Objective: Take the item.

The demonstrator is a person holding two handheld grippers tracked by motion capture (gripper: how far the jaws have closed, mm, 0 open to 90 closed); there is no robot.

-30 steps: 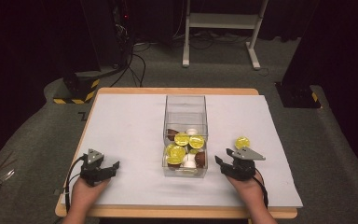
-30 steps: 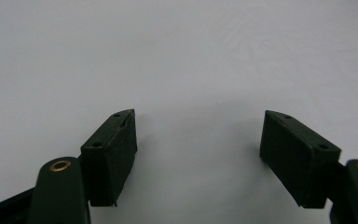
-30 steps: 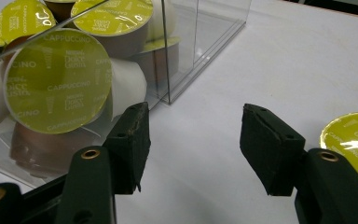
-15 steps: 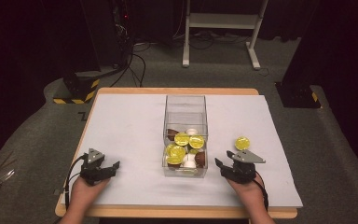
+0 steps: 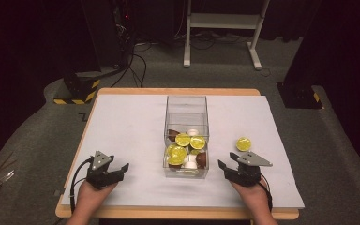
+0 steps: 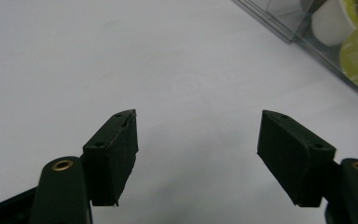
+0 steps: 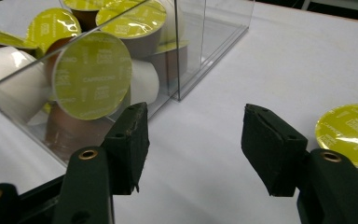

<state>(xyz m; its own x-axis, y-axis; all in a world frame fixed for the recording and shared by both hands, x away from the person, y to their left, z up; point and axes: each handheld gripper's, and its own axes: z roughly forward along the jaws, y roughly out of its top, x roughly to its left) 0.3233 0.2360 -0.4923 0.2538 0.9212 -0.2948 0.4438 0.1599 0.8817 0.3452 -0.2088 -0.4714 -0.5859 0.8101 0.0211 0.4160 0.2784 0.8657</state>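
Our right gripper [image 5: 230, 166] stood open and empty, near the loose capsule [image 5: 243, 143] right of the clear box [image 5: 186, 101]. We judged it best to grip its sides (not the foil lid); our left gripper [image 5: 118, 168] was open too.

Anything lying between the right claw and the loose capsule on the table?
Nothing: the high view shows bare white sheet between right claw and loose capsule.

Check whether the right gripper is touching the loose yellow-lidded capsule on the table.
Apart. In the right gripper view the capsule lies beyond and to the side of the right gripper, whose open jaws hold nothing; white table shows between them in the high view.
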